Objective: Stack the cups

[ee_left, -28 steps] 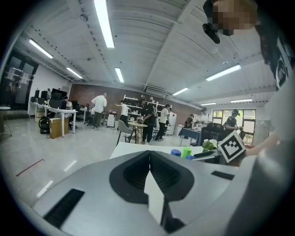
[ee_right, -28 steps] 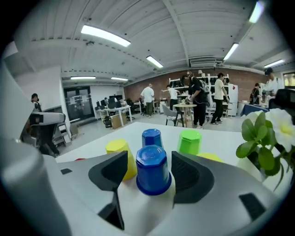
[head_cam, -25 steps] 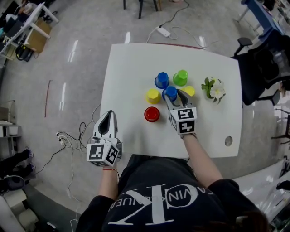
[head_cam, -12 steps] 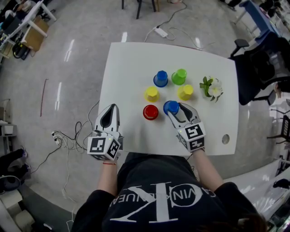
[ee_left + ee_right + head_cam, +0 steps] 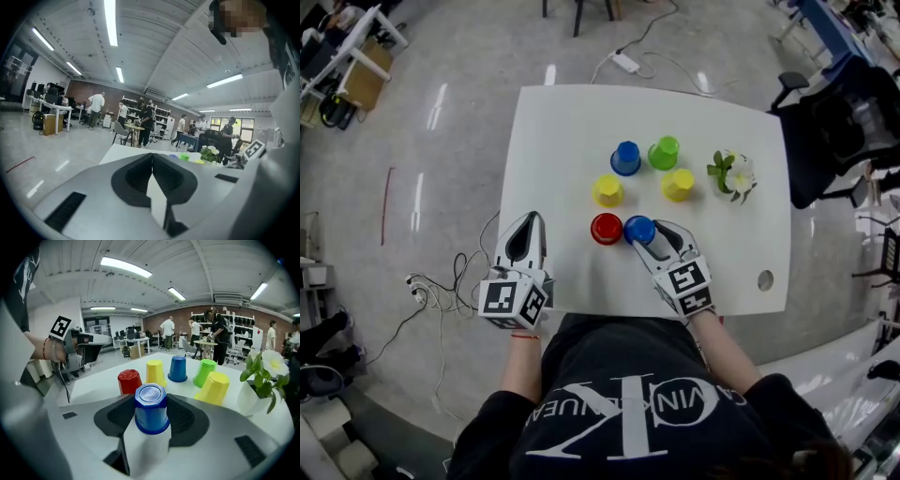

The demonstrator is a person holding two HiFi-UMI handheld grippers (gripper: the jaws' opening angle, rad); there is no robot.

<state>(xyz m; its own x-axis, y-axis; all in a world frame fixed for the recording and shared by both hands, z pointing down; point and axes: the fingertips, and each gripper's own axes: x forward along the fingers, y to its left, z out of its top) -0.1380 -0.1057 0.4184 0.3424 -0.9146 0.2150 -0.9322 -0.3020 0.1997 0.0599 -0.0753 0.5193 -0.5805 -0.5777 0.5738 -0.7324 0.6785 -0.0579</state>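
A white table (image 5: 562,141) stands on a grey workshop floor. At its 8 o'clock edge the left gripper (image 5: 528,221) hangs with its jaws pressed together, empty. At 6 o'clock the right gripper (image 5: 645,233) clamps an upside-down blue cup (image 5: 638,228), with a red cup (image 5: 606,228) just beside it at its 9 o'clock.

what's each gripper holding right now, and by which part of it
The right gripper holds an upside-down blue cup, jaws pressing on its opposite side walls. The left gripper is shut with nothing in it.
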